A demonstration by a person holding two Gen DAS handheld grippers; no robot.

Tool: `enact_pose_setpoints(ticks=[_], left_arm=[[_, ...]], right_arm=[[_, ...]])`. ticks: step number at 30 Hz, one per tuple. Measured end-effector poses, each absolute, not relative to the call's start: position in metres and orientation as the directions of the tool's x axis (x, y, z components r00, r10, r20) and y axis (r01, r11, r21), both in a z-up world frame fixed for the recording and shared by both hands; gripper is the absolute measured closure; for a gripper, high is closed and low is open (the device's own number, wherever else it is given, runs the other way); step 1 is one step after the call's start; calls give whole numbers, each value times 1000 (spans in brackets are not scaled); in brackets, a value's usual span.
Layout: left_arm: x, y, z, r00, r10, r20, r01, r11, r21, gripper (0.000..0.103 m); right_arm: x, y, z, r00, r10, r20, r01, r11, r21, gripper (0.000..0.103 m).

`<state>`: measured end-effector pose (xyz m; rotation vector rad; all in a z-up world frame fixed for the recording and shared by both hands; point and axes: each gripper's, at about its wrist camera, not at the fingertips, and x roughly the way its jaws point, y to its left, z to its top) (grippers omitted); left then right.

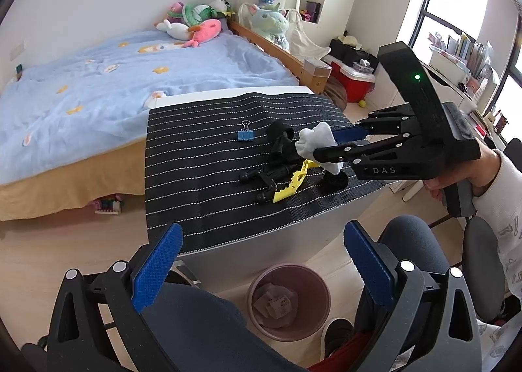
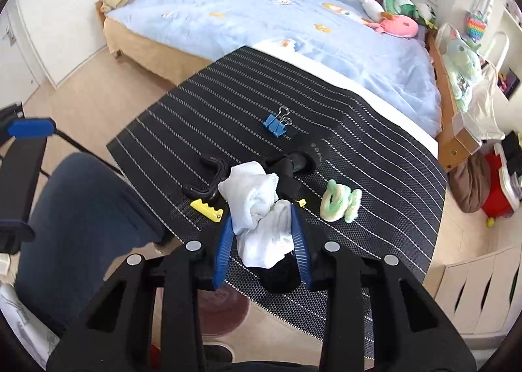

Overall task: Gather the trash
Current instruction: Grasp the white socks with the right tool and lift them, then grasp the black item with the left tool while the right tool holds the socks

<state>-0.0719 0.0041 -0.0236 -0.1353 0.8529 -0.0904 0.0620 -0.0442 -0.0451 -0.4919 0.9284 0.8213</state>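
A crumpled white tissue wad (image 2: 257, 209) is pinched between the blue pads of my right gripper (image 2: 261, 218), which is shut on it just above the black striped mat (image 2: 182, 117). The left wrist view shows the same wad (image 1: 314, 143) in the right gripper (image 1: 326, 147), held by a hand in a white sleeve. My left gripper (image 1: 262, 235) stands open and empty in front of the table's near edge, above a pink trash bin (image 1: 253, 290) on the floor that holds some paper.
On the mat lie a blue binder clip (image 2: 275, 124), a black-and-yellow clamp (image 1: 287, 182), black cloth items (image 2: 300, 156) and a green-white fuzzy loop (image 2: 341, 200). A blue bed (image 1: 130, 78) stands behind the table. The person's knees (image 1: 411, 241) flank the bin.
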Motion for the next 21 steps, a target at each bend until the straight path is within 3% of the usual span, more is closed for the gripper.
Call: enact_pose_setpoints(ticks=[21], left_arm=[[10, -13, 10, 655, -182, -733, 87, 982, -166, 8]], right_arm=[[94, -123, -25, 409, 432, -804, -600, 791, 119, 68]])
